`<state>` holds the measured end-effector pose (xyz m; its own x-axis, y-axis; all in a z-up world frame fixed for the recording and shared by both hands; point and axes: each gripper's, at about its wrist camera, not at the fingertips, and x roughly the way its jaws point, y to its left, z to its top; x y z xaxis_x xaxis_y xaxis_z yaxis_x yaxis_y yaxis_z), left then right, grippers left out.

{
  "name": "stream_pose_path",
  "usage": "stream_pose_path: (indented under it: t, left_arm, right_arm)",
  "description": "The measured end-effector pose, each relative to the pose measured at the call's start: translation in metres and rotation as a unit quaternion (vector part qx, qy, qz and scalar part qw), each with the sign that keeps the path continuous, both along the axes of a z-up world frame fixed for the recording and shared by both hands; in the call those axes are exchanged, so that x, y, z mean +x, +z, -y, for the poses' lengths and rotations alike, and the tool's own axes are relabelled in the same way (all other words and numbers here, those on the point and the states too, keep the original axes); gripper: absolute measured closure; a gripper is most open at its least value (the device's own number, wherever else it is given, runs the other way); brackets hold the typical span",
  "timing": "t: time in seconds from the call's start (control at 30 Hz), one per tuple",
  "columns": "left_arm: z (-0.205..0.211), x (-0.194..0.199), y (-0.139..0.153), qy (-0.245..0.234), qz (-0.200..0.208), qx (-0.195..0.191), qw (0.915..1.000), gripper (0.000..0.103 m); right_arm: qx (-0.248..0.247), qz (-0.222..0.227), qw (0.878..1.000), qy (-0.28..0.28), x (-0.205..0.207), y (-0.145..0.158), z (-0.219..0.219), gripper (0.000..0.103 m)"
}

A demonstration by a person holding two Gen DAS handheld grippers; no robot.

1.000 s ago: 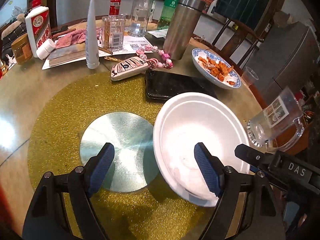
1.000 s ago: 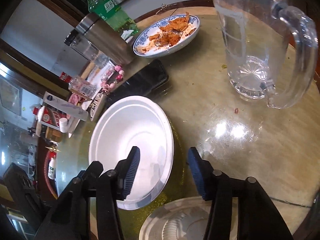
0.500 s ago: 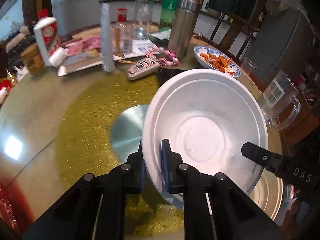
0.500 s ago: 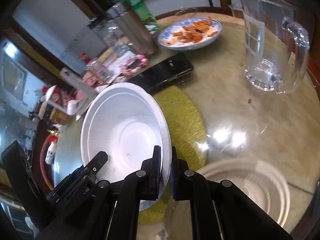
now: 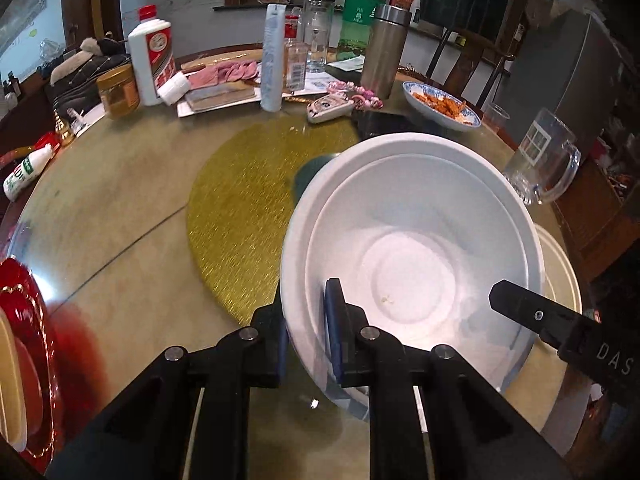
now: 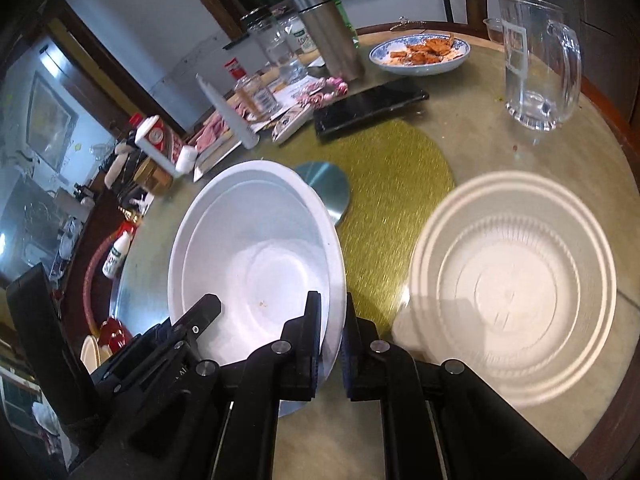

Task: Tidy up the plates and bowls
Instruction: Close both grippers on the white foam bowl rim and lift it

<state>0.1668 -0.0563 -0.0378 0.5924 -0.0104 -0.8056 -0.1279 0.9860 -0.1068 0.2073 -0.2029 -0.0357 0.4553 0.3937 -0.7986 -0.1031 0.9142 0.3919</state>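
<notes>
Smooth round white bowl (image 5: pixel 416 248) lifted off the bench (image 5: pixel 120 240), tilted. Left gripper (image 5: pixel 306 336) and right gripper (image 6: pixel 332 340) fingers clamp opposite rims; a second ago both gaped, bowl resting flat. Ribbed disposable bowl (image 6: pixel 512 280) alongside.

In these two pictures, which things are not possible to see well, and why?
- Left wrist view: the beige dish is mostly behind the white bowl.
- Left wrist view: the red plate is cut by the left edge.
- Right wrist view: the beige dish is blurred.
- Both views: the bowl's underside and whether it touches the table cannot be told.
</notes>
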Motion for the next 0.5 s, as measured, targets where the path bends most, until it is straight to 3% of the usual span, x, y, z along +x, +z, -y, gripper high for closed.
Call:
stream_pose_path:
  t: [0.5]
  left_arm:
    - [-0.016, -0.034, -0.008, -0.007, -0.007, -0.006, 0.9999, 0.089]
  right_arm:
    - [-0.017, -0.004, 1.000, 0.009, -0.040, -0.008, -0.018, 0.094]
